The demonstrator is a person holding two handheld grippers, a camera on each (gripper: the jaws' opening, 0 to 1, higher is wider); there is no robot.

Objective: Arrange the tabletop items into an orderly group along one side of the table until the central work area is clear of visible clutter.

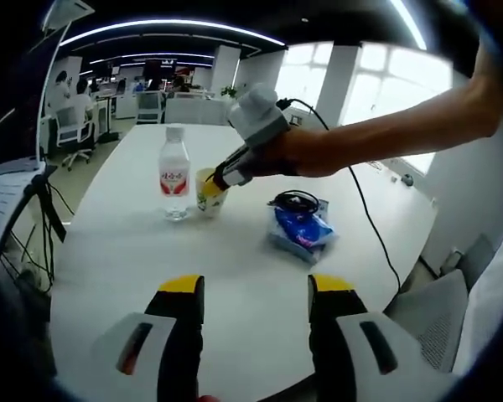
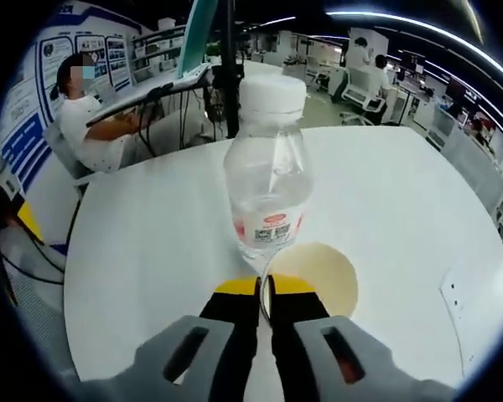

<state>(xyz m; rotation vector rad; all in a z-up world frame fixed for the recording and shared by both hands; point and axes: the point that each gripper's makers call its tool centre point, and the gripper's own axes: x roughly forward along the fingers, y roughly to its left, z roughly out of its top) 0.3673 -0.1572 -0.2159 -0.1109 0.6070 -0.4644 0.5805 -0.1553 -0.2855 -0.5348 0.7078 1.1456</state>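
While my left gripper (image 1: pixel 256 295) hangs spread over the table (image 1: pixel 235 276), my right gripper (image 2: pixel 265 289) pinches the cup (image 2: pixel 318 276) rim. That cup stands just beside the water bottle (image 2: pixel 267 172), with a blue packet (image 1: pixel 300 230) nearby.

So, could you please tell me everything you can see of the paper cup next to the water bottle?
The paper cup is small, with a yellowish outside and a pale cream inside that looks empty. It stands upright on the white table, close beside the clear water bottle; whether they touch is unclear. The right gripper has its yellow-tipped fingers shut on the cup's near rim, one inside, one outside. In the left gripper view the cup sits right of the bottle.
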